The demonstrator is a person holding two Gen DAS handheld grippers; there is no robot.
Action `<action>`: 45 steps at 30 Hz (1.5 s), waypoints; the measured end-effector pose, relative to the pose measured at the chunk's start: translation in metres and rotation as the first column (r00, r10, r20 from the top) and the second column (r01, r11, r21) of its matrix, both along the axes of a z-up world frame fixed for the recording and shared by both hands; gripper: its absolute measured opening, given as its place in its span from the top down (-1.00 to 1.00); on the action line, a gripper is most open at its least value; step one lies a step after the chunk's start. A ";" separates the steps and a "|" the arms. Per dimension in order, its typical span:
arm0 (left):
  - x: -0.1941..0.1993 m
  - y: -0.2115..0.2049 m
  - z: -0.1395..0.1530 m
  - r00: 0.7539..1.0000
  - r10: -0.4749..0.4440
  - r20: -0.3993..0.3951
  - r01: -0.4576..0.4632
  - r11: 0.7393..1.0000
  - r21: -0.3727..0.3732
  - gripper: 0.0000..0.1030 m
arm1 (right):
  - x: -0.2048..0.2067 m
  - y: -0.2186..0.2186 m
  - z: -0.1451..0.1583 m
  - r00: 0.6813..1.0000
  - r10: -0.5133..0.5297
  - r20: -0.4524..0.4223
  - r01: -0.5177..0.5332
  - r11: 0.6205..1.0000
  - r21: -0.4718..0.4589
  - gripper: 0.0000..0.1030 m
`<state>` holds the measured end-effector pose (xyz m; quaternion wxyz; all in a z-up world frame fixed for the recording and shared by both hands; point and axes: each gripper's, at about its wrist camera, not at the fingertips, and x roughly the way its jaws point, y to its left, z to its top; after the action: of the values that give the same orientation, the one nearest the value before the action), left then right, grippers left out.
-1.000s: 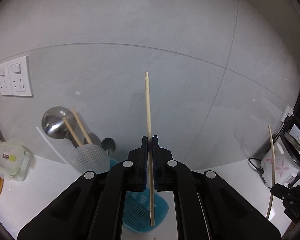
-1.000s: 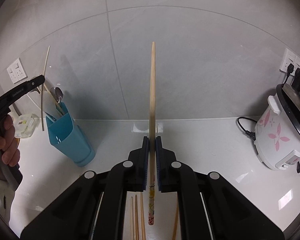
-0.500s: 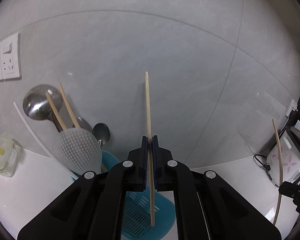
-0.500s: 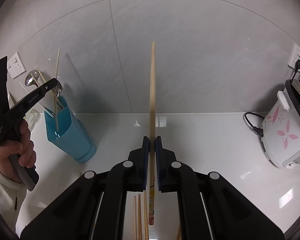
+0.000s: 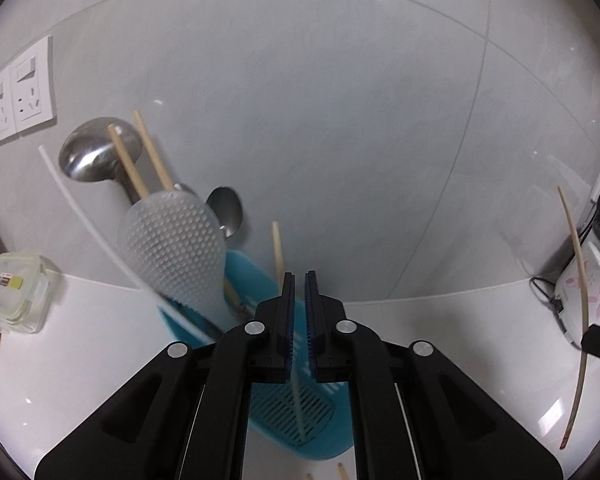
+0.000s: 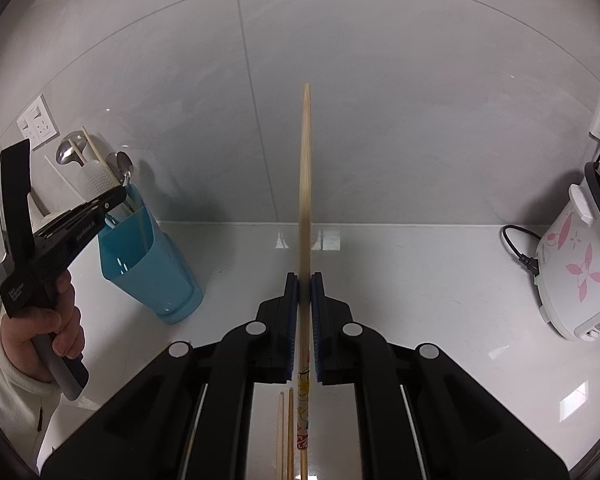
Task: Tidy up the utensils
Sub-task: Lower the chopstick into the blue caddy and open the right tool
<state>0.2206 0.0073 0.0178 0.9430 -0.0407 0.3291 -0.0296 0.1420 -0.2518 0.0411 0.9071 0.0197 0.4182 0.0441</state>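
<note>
Left wrist view: the left gripper (image 5: pixel 298 280) hangs over the tall blue plastic utensil holder (image 5: pixel 260 280); its jaws have just been opening and stand a narrow slit apart, a blurred pale wooden chopstick (image 5: pixel 277 248) loose between them, dropping into the holder. Inside lean a steel ladle (image 5: pixel 96 152), a dimpled translucent rice paddle (image 5: pixel 172 248), a steel spoon (image 5: pixel 226 208) and two wooden chopsticks (image 5: pixel 140 160).

Right wrist view: the right gripper (image 6: pixel 305 280) pinches a long upright bamboo chopstick (image 6: pixel 306 184); more loose chopsticks (image 6: pixel 285 432) lie on the white counter (image 6: pixel 420 280) below it.

Utensil holder (image 6: pixel 148 264) left; rice cooker (image 6: pixel 576 268) right.
</note>
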 end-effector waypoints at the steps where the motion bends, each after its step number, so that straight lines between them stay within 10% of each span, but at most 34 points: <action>1: -0.002 0.002 -0.001 1.000 0.006 -0.017 -0.006 1.000 -0.003 0.82 | 0.001 0.001 0.000 1.000 0.004 -0.002 -0.004 1.000 0.002 0.88; 16: -0.058 0.047 0.010 0.981 0.104 -0.163 -0.110 0.994 -0.025 -0.81 | 0.031 0.046 0.017 0.994 0.099 0.049 -0.100 0.994 0.033 0.88; 45: -0.084 0.105 0.010 0.954 0.217 -0.207 -0.224 0.975 -0.010 -0.88 | 0.085 0.165 0.016 0.930 0.301 0.213 -0.328 0.938 0.108 0.88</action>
<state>0.1370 0.1126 0.0282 0.9008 -0.0958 0.4170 0.0745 0.2274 -0.0871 0.0568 0.9208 0.0122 0.3215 0.2203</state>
